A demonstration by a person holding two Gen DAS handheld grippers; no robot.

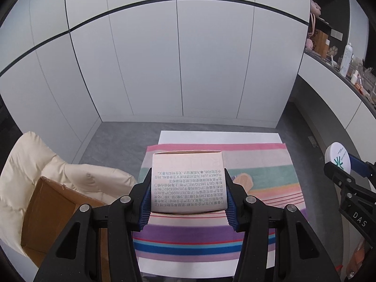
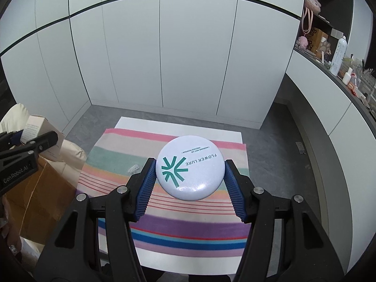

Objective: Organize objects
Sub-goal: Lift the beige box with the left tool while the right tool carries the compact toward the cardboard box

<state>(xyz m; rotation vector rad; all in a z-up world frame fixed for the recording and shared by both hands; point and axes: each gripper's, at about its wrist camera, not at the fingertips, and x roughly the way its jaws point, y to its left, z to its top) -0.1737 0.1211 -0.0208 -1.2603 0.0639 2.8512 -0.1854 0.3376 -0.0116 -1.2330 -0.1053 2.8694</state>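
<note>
My left gripper [image 1: 188, 176] is shut on a pale pink printed carton [image 1: 186, 178] and holds it above the striped cloth [image 1: 270, 178]. The carton's top flap is open. My right gripper [image 2: 190, 164] is shut on a round white compact [image 2: 190, 168] with a teal logo, held above the same cloth [image 2: 112, 145]. In the left wrist view the compact [image 1: 338, 158] and right gripper show at the far right. In the right wrist view the carton [image 2: 35, 127] and left gripper show at the far left.
An open cardboard box [image 1: 47, 211] rests on a cream cushioned chair [image 1: 28, 155] at the left. The cloth lies on a white table [image 1: 211, 136]. A small clear item [image 2: 134, 169] lies on the cloth. White cabinets stand behind. A cluttered shelf [image 1: 347, 70] runs along the right.
</note>
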